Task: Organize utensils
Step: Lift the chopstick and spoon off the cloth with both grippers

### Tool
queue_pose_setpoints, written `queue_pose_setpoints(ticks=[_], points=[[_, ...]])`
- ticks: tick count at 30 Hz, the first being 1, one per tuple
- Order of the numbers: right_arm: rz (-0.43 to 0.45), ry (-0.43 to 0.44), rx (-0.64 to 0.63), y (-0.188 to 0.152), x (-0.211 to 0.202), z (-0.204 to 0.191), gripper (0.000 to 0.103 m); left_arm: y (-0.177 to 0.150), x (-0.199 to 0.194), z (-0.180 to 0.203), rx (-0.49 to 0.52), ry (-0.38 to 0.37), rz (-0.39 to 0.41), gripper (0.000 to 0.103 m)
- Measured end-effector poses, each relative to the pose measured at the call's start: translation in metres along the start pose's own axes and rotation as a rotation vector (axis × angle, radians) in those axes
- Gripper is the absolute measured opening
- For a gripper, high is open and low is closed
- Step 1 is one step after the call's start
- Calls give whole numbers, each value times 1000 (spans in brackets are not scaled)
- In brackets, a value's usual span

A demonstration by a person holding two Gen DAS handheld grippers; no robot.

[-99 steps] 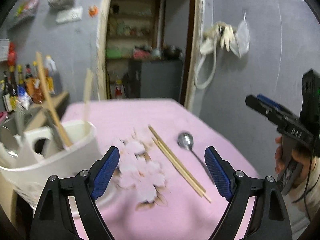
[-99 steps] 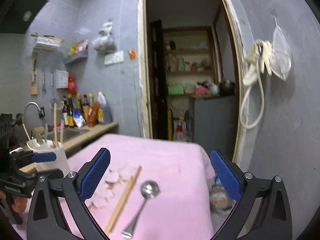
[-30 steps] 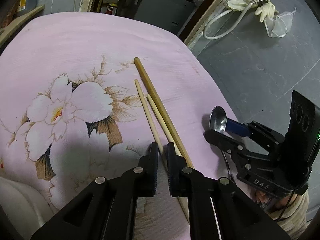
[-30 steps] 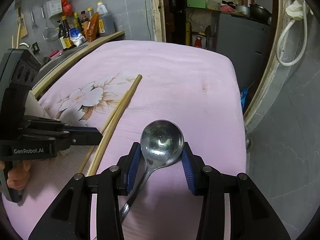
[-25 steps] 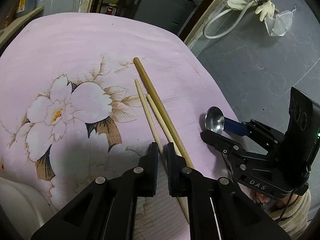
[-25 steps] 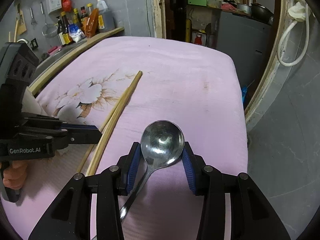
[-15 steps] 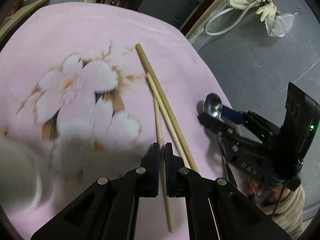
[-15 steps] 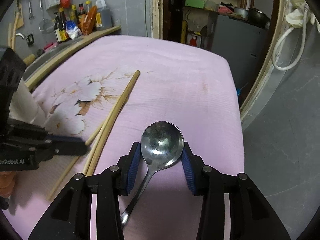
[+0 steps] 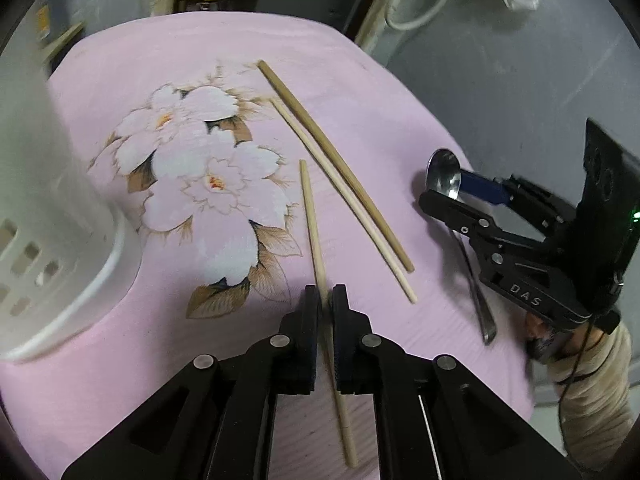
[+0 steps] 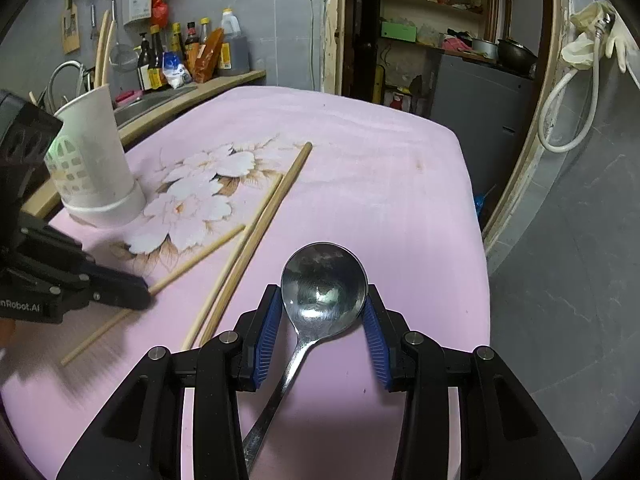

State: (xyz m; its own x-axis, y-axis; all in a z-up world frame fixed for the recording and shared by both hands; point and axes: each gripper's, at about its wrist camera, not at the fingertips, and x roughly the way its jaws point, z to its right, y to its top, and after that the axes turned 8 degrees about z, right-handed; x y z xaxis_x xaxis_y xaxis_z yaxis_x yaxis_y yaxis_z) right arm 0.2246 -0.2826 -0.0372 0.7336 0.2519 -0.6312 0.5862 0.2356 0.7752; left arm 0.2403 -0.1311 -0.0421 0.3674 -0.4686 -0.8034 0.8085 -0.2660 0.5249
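L jaws clamped on chopstick [image 9: 316, 240] mid-shaft; R jaws gripping spoon [image 10: 323, 280] bowl btwn pads.

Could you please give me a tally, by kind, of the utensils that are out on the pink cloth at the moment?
Chopsticks: 3, one in the left claw, two lying on the cloth
Spoons: 1, in the right claw
Total: 4

Spoon handle [image 10: 264, 424] hidden under right claw [image 10: 320, 328] — holder [image 9: 44, 184] blurred (edge-cropped)
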Motion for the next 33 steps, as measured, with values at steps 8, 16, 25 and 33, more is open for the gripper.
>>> queue_pose_setpoints(ticks=[8, 16, 25, 33], points=[[-13, -2, -11, -9, -4, -4, 38, 27, 17, 7, 82, 1, -82, 7], [46, -7, -15, -13, -15, -9, 38, 25, 9, -4, 1, -43, 59, 2], [318, -99, -163, -13, -58, -49, 38, -6, -60, 10, 59, -9, 417, 2], [504, -119, -211, -3, -80, -75, 38, -18, -97, 11, 67, 64, 669, 2]])
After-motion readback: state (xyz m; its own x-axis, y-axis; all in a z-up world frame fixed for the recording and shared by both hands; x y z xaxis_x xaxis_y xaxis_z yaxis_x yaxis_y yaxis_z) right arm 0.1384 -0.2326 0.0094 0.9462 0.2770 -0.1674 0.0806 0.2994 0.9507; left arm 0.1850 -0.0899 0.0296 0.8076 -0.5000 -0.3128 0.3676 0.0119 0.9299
